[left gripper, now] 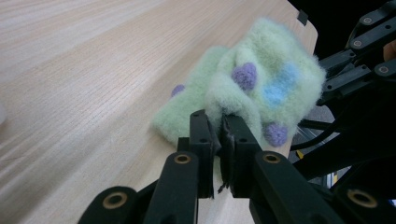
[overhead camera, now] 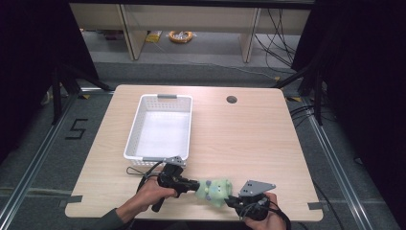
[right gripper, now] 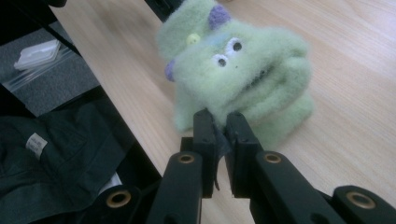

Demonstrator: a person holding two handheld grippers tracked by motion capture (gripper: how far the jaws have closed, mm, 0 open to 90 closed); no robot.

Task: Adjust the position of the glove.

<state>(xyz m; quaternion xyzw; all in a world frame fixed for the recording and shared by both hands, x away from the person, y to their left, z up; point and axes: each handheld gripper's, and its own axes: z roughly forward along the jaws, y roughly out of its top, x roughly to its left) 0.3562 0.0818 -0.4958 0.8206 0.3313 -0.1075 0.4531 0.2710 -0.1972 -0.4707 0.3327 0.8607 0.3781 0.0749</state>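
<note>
- Near the front edge of the table, the left gripper (overhead camera: pixel 197 184) has its jaws squeezed together on a fold of the fuzzy green toy (overhead camera: pixel 215 189).
- From the other side, the right gripper (overhead camera: pixel 231 200) pinches the same toy, with its jaws squeezed on the green fluff too.
- Seen from the left gripper view, the two black jaws are almost touching, with a bit of the toy (left gripper: pixel 261 88) caught between them.
- That side of the toy has purple bumps and a blue patch.
- Seen from the right gripper view, the toy (right gripper: pixel 238 70) has two small round eyes, a yellow dot and a purple bump on top.
- The toy sits between the two grippers, low over the wood, and I cannot tell if it rests on it.
- A person's hand holds each gripper from the bottom of the high view.
- The table (overhead camera: pixel 249 139) is light wood with a small round hole (overhead camera: pixel 231 99) near its far edge.
- A white basket (overhead camera: pixel 160 125) stands on the table, behind the left gripper.
- Past the table there is a grey floor, some desk legs and a yellow ring (overhead camera: pixel 180 36) on the ground.
</note>
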